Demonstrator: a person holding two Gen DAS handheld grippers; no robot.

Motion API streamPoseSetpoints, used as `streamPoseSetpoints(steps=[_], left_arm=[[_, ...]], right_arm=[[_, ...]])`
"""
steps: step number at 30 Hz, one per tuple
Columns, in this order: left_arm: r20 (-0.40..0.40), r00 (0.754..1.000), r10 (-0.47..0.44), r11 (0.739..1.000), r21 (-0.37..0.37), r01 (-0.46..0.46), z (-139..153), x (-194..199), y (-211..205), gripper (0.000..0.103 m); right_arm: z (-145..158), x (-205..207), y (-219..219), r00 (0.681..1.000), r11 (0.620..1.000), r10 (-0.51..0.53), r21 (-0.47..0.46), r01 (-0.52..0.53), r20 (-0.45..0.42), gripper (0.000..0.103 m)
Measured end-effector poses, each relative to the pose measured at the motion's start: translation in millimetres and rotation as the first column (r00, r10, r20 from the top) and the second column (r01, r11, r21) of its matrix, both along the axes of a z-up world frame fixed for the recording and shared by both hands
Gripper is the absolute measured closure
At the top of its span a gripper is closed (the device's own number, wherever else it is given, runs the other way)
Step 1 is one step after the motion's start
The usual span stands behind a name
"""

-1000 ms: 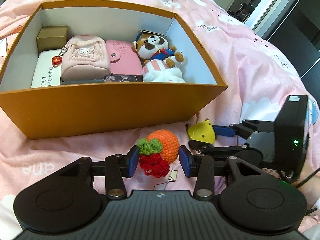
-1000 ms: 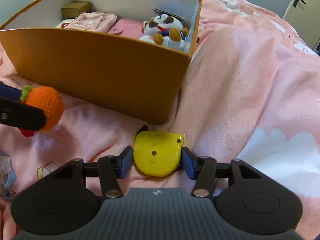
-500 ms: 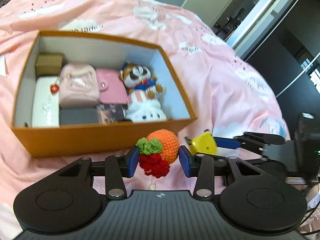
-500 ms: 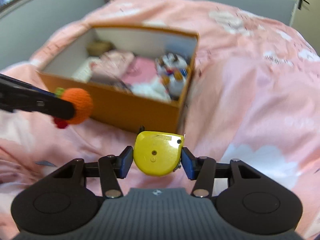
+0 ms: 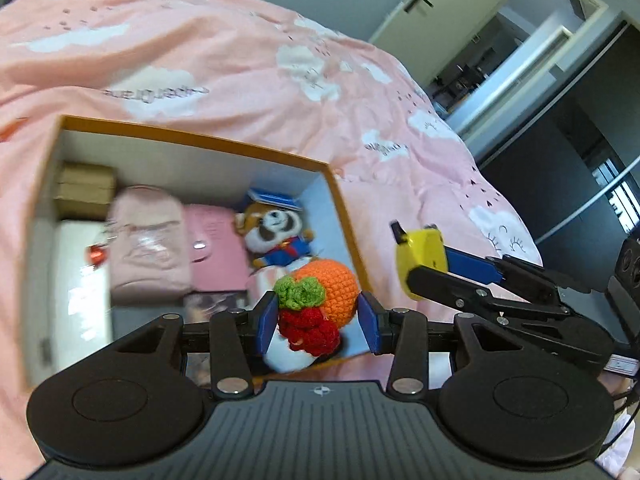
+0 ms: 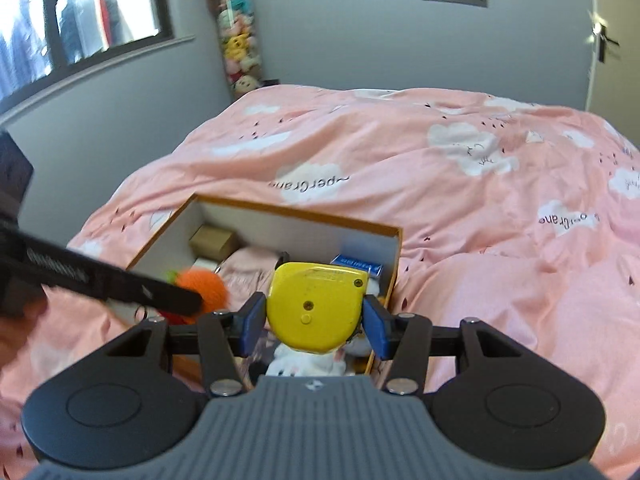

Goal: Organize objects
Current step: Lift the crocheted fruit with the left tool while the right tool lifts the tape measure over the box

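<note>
**Two small items held over the box**

While both hands hover above the orange box (image 5: 188, 142), we carry one item in each gripper, which we judge is so that both can be lowered in together. Our left gripper (image 5: 318, 320) is part closed on the crochet fruit (image 5: 320, 296), an orange ball with a green leaf and a red berry cluster; its blue pads press the toy from both sides, so the soft yarn stays put without being crushed. Our right gripper (image 6: 314, 322) is likewise part closed, clamping the yellow tape measure (image 6: 316, 306) by its flat sides, the widest firm faces it offers.

From the left wrist view, the fruit hangs over the box's near right corner, above the plush (image 5: 276, 236) in its blue outfit. The tape measure sits off to the right of the box wall there, over the bed (image 5: 240, 64). Inside, things are packed side by side: a brown carton (image 5: 86, 188) at the far left corner, a pink pouch (image 5: 146, 248), a pink wallet (image 5: 218, 246) and a white case (image 5: 78, 280). Free room looks scarce, so we expect the newcomers to go on top.

As for writing, the duvet's white clouds carry mirrored script that seems to read "SuperCrane", though we cannot be sure. A blue label (image 6: 356, 266) in the box has small print too fine to read.
</note>
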State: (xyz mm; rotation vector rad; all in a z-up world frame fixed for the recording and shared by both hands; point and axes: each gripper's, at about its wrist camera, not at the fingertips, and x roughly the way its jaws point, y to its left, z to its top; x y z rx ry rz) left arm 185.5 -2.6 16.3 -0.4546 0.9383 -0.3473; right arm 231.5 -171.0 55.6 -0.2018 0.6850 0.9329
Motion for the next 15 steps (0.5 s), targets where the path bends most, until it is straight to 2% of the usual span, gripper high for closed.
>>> streamPoseSetpoints(steps=[5,9,15], left_arm=[[-0.075,0.996,-0.043,0.998,-0.049,0.040,-33,38,-24,0.054],[-0.140,0.989,-0.043,0.997,-0.063,0.034,-60,57,-33,0.054],[-0.189,0.981,-0.035,0.994,-0.105,0.016,-78,70,-35,0.053]], right_arm=[[-9,25,-1,0.997,0.999,-0.049,0.013,0.050,-0.054,0.049],[-19,37,-2,0.994,0.998,-0.069,0.007,0.070,-0.079,0.049],[-30,50,4,0.993,0.997,-0.076,-0.003,0.076,-0.094,0.049]])
